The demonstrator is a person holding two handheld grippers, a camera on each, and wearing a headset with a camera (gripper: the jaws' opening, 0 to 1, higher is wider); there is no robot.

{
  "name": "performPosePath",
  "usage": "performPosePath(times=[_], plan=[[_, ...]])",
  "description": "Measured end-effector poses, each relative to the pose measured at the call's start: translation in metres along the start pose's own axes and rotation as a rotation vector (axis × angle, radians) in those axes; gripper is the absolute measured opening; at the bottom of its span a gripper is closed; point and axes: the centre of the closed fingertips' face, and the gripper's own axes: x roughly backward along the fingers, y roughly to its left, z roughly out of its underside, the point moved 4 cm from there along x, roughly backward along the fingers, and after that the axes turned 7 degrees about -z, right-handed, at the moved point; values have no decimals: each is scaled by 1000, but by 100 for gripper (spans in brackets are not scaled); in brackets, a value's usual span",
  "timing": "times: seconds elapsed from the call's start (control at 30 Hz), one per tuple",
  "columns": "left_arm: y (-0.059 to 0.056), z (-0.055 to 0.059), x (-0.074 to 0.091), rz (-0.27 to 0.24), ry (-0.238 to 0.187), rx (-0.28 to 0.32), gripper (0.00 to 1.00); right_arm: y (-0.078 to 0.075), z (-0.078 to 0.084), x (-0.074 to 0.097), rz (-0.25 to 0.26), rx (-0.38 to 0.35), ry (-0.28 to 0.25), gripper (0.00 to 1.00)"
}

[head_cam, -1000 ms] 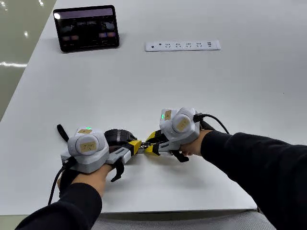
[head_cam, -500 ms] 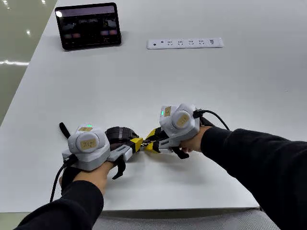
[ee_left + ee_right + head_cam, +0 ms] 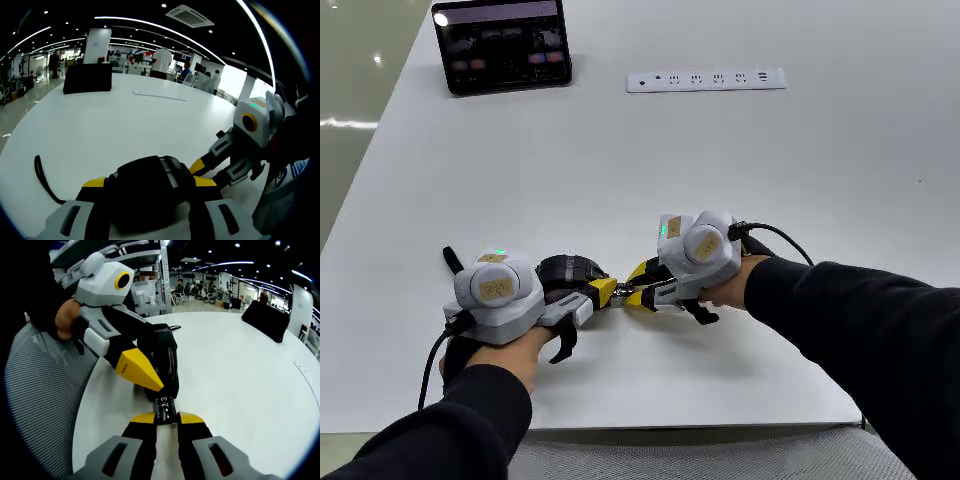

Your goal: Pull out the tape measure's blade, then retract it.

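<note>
Right gripper view is showing the right gripper [image 3: 166, 420] pinching the blade tip [image 3: 165, 408] while the left gripper [image 3: 150, 184] is clamping the tape measure [image 3: 162, 354]; pulling straight apart probably comes next.

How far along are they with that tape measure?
Grips look done: the left claw clamps the tape measure, the right claw pinches the blade tip. In hand: the pull, with only a short bit out. Left: the rest of the pull, then retracting.
</note>
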Motion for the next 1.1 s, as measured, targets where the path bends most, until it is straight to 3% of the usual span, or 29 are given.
performPosePath(times=[0.2, 0.37, 0.5, 0.57, 0.7, 0.8, 0.87, 1.1], plan=[[-1, 1, 0, -2, 0, -2, 59, 0, 0, -1, -3, 35, 8, 9], [-2, 0, 0, -3, -2, -3, 59, 1, -1, -2, -5, -1, 7, 9], [-4, 1, 1, -69, 5, -11, 62, -1, 0, -1, 16, -40, -7, 10], [-3, 2, 3, -97, 7, 9, 62, 0, 0, -1, 16, -44, -13, 10], [-3, 8, 7, -142, 40, 105, 62, 2, 1, -1, 19, -42, -23, 10], [-4, 6, 7, -152, 42, 72, 62, 3, 1, -1, 23, -38, -21, 10], [-4, 2, 7, -169, 24, -4, 62, 2, 0, 0, 23, -38, -17, 10], [-5, 3, 7, -180, 50, 46, 62, 3, 1, 0, 25, -34, -13, 10]])
